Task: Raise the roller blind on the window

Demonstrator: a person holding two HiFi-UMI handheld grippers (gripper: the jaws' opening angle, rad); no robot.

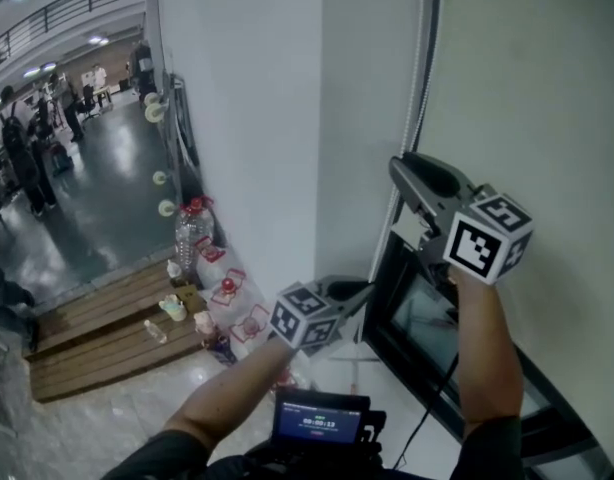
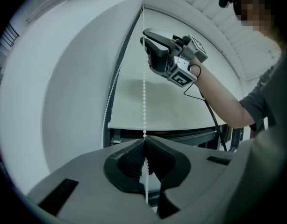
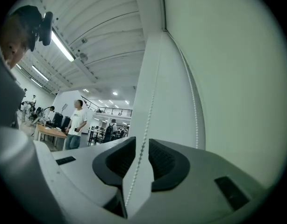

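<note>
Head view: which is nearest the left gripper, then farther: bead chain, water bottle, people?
1. The bead chain, pinched in the left gripper.
2. The water bottle, on the floor, left.
3. The people, far off, upper left.

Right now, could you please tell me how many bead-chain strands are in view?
2. The front strand is pinched in the left claw; the rear strand hangs along the window frame. None seems hidden.
</note>
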